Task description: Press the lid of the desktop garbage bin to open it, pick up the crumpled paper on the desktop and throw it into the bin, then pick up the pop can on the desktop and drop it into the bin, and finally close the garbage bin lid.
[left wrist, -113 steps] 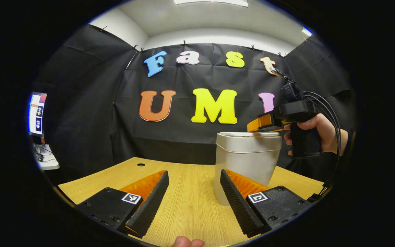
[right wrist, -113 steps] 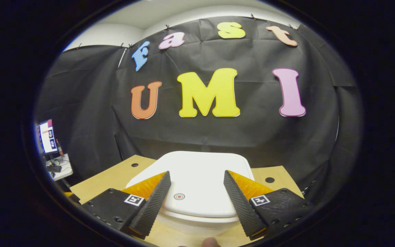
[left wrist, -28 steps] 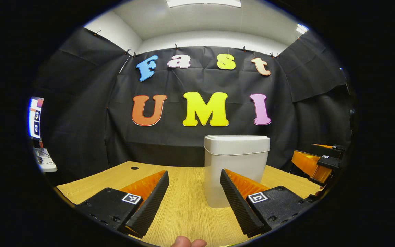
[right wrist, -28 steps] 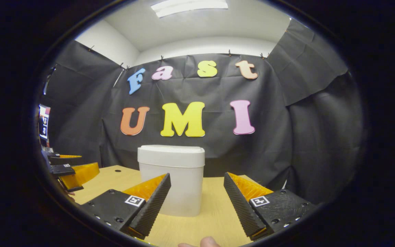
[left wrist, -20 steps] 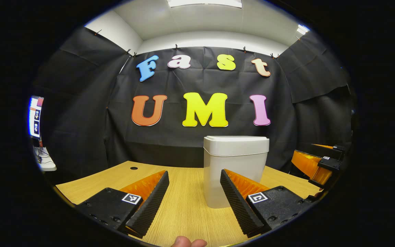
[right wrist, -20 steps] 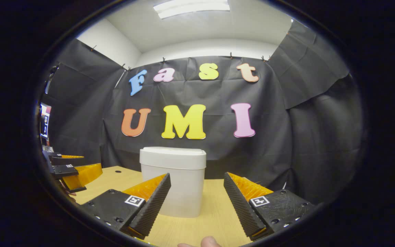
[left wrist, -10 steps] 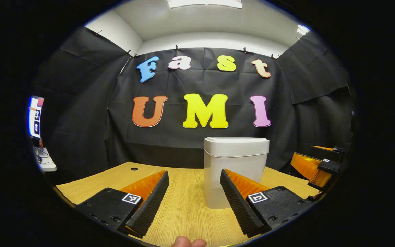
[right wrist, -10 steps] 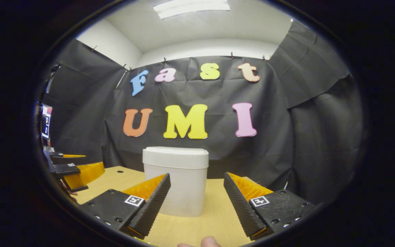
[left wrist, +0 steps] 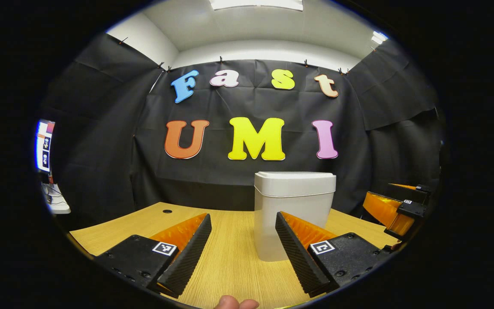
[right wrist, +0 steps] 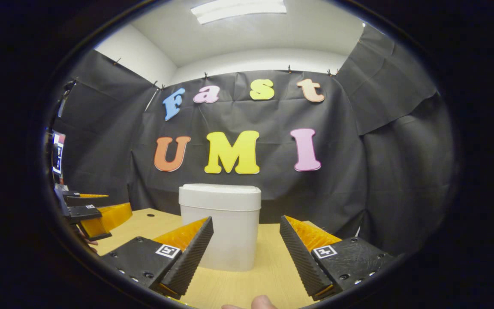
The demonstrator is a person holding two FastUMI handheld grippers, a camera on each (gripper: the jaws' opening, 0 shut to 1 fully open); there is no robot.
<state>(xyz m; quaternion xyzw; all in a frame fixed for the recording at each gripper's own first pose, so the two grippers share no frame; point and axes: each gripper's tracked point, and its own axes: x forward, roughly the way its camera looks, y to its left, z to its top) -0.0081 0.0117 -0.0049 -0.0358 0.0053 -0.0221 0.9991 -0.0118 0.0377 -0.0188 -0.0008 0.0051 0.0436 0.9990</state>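
A white desktop garbage bin (left wrist: pixel 293 210) stands on the wooden table (left wrist: pixel 230 257), its lid (left wrist: pixel 295 175) down flat. In the left gripper view my left gripper (left wrist: pixel 242 249) is open and holds nothing, low over the table in front of the bin and a little to its left. The right gripper (left wrist: pixel 395 206) shows at that view's right edge. In the right gripper view the bin (right wrist: pixel 225 227) stands ahead with its lid (right wrist: pixel 220 190) shut, and my right gripper (right wrist: pixel 247 253) is open with nothing in it. The left gripper (right wrist: pixel 94 219) shows at the left edge there.
Black cloth walls close the booth behind the bin and on both sides. A round cable hole (left wrist: pixel 167 211) marks the table's far left part. A lit monitor (left wrist: pixel 43 146) and a small white desk (left wrist: pixel 56 204) stand beyond the booth at far left.
5.7 s ago the right gripper was over the bin's lid; it has since drawn back and down to table height at the right. In the last second both grippers barely moved.
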